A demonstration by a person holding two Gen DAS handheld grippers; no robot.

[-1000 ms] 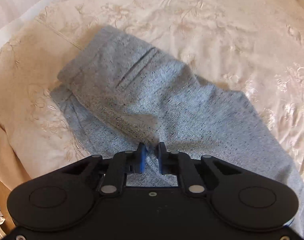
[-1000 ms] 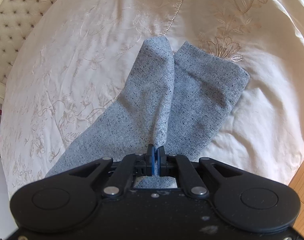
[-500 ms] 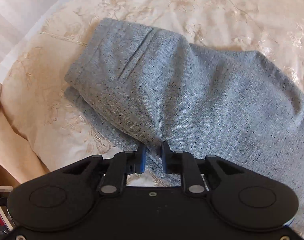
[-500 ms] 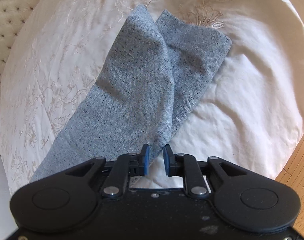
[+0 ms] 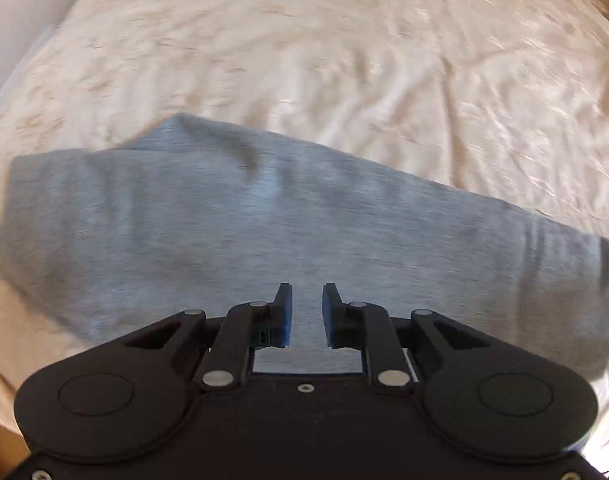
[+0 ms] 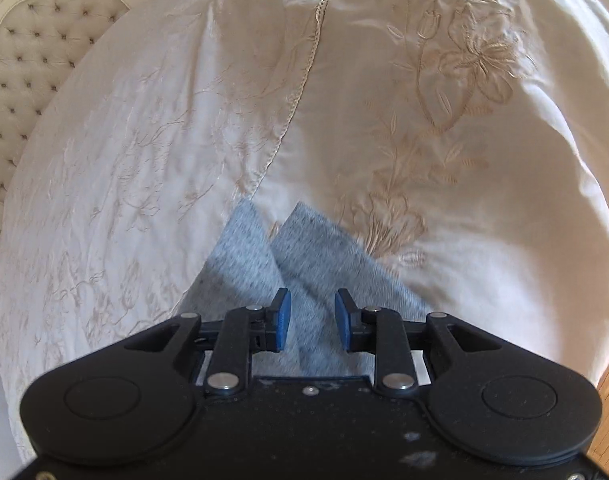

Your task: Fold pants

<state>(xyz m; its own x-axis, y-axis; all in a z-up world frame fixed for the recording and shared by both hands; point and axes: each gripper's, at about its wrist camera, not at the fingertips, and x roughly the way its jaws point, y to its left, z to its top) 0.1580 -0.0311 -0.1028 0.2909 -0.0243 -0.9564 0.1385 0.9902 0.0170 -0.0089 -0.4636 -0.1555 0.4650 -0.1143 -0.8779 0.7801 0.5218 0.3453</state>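
Pants: grey knit pants [image 5: 264,236] lie flat on the bed, folded lengthwise so one leg rests on the other; in the left wrist view they run as a broad band from 9 o'clock to 3 o'clock.
Leg ends: the two cuffs [image 6: 288,236] show in the right wrist view, side by side and slightly fanned, pointing toward 12 o'clock.
Bed: a cream embroidered bedspread [image 6: 444,80] carries the cloth, with a tufted headboard [image 6: 32,52] at 10 o'clock.
Left gripper: the left gripper [image 5: 306,312] hovers over the near edge of the fabric, its blue pads a little apart and holding nothing.
Right gripper: the right gripper [image 6: 312,318] has its jaws opening; cloth shows behind the gap, but the pads do not press on it.
Step in hand: probably moving to new grip points for the crosswise fold.
Doing it well: pinch both layers together near the edges, one gripper at each side of the same end, so the legs do not slide apart.
Carrying over: lift only enough to clear the bedspread, then lay the end squarely on the other half.
Risk: the fanned cuffs may skew the fold, so align them first.
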